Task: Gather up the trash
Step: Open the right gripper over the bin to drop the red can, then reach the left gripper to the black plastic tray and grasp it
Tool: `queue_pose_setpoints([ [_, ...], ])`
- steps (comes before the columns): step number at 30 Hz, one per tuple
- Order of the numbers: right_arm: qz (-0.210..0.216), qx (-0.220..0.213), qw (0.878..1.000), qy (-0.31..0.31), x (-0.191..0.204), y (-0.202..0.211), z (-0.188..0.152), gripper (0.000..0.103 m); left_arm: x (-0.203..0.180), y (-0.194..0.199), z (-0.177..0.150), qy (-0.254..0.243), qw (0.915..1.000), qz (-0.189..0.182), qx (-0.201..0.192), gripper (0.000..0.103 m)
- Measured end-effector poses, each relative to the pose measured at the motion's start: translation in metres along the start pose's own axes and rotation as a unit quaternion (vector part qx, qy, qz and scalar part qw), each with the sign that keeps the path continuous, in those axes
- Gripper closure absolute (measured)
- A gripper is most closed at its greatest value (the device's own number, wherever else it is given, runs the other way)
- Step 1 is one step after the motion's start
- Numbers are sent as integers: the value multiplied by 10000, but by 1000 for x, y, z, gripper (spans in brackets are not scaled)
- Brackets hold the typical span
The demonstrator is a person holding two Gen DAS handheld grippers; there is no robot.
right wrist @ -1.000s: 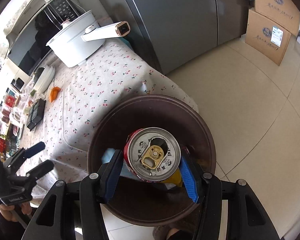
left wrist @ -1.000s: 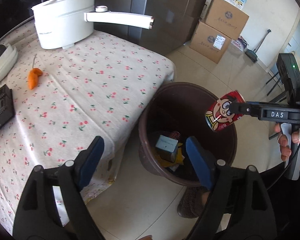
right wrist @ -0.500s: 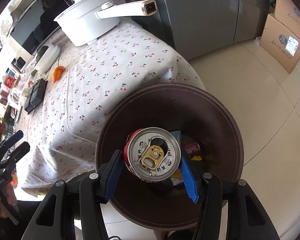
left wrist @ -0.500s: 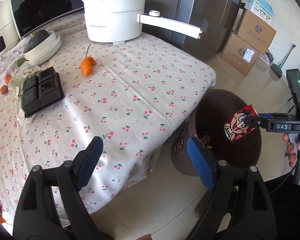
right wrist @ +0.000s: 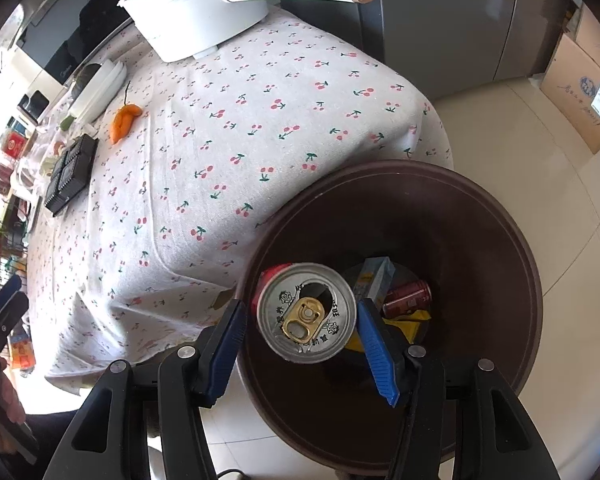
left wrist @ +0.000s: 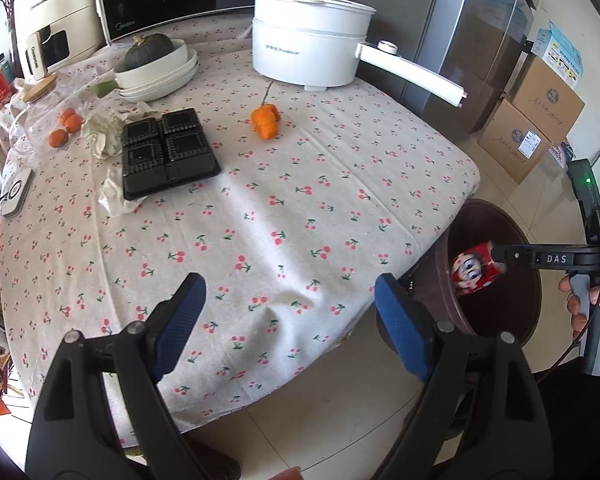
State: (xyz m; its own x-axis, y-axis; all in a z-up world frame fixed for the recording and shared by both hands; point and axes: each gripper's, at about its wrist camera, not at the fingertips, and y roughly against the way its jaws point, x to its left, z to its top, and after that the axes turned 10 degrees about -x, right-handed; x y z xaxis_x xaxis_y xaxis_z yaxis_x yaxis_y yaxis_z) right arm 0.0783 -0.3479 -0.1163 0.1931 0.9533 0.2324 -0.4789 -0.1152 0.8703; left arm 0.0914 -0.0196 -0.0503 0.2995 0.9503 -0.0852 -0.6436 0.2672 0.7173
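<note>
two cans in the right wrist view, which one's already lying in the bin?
The dark red can, lying on its side at the bottom of the brown bin beside a blue carton. The cartoon-face can is between the right gripper fingers, above it.

Red cartoon can (right wrist: 306, 312), opened, over brown bin (right wrist: 500, 240)

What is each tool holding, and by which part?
Left tool: nothing. Right tool has just opened; the can sits loose between its fingers over the bin.
</note>
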Motion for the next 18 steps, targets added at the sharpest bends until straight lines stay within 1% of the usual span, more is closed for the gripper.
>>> queue_pose_setpoints([
  [2, -14, -104, 9999, -29, 7, 3, 4, 30, 12, 3, -1, 99, 9999, 67, -6, 17],
  [3, -33, -177, 9998, -7, 11, 5, 6, 27, 18, 5, -2, 146, 9998, 102, -11, 17],
  [6, -26, -350, 9993, 84, 24, 11, 13, 24, 34, 9, -5, 285, 9994, 213, -28, 16],
  [12, 87, -610, 9979, 210, 56, 16, 25, 20, 62, 13, -8, 594, 9974, 410, -21, 14],
  [18, 139, -860, 9949, 515, 95, 21, 38, 19, 89, 16, -3, 898, 9940, 621, -19, 14],
])
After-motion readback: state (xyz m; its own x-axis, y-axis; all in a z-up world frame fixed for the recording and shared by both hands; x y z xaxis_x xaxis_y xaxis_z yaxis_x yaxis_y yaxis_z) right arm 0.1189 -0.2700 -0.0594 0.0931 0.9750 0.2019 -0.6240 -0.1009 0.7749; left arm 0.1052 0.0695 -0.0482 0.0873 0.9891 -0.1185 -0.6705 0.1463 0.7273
